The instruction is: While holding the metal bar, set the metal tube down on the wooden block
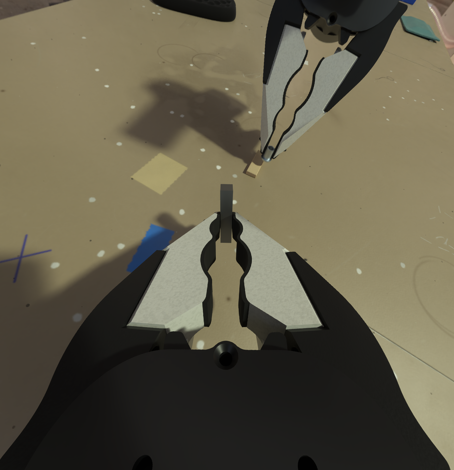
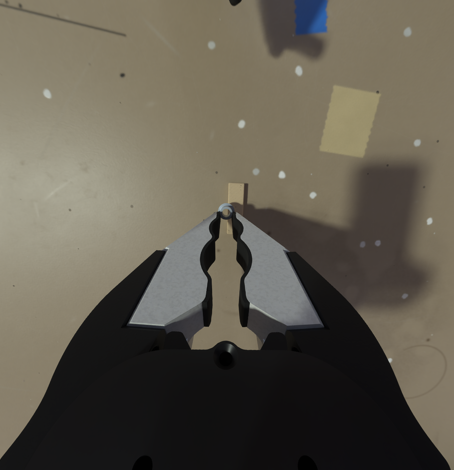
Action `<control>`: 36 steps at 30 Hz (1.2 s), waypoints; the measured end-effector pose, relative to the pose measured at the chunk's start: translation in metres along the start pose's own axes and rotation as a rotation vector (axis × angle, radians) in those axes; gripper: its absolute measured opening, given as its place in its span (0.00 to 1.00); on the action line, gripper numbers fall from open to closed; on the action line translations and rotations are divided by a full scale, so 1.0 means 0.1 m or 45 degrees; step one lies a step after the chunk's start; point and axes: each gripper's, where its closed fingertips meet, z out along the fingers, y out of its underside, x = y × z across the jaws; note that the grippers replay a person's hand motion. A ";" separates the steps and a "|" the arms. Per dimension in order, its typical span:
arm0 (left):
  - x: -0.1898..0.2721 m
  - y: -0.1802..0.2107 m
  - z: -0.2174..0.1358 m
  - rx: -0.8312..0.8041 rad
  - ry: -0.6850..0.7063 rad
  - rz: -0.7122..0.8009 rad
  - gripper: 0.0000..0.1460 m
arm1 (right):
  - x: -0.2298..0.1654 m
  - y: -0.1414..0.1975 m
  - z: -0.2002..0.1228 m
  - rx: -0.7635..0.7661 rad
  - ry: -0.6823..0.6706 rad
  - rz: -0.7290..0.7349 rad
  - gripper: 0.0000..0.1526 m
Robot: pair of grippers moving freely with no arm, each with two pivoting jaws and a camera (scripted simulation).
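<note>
My left gripper (image 1: 226, 216) is shut on a dark grey metal bar (image 1: 226, 201) that stands upright between its fingertips, above the table. My right gripper (image 2: 226, 215) is shut on a small shiny metal tube (image 2: 226, 211), seen end-on. In the left wrist view the right gripper (image 1: 269, 152) points down and holds the tube (image 1: 267, 153) just over one end of a small pale wooden block (image 1: 253, 169). In the right wrist view the block (image 2: 237, 194) lies flat right under the tube. I cannot tell whether tube and block touch.
The tan table (image 1: 348, 203) is speckled with white spots. A yellow paper patch (image 1: 159, 173) and blue tape (image 1: 149, 244) lie left of the block. A dark perforated object (image 1: 200, 9) and a teal piece (image 1: 419, 28) sit at the far edge.
</note>
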 end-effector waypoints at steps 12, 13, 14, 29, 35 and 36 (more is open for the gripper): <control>-0.06 0.06 0.01 0.005 -0.015 -0.038 0.05 | 0.08 0.03 0.08 -0.059 -0.031 0.038 0.06; -0.06 0.06 0.01 0.003 -0.014 -0.040 0.05 | 0.08 0.03 0.08 -0.058 -0.034 0.047 0.06; -0.06 0.07 0.01 0.002 -0.012 -0.042 0.05 | 0.07 0.04 0.08 -0.054 -0.038 0.055 0.06; -0.08 0.08 0.02 -0.007 -0.001 -0.072 0.05 | 0.04 -0.11 -0.54 0.273 -0.055 0.248 0.17; -0.09 0.06 0.03 0.005 0.003 -0.091 0.05 | 0.10 0.44 -1.66 0.369 0.158 0.465 0.21; -0.09 0.06 0.03 0.008 0.004 -0.088 0.05 | 0.11 0.59 -1.81 0.364 0.197 0.509 0.21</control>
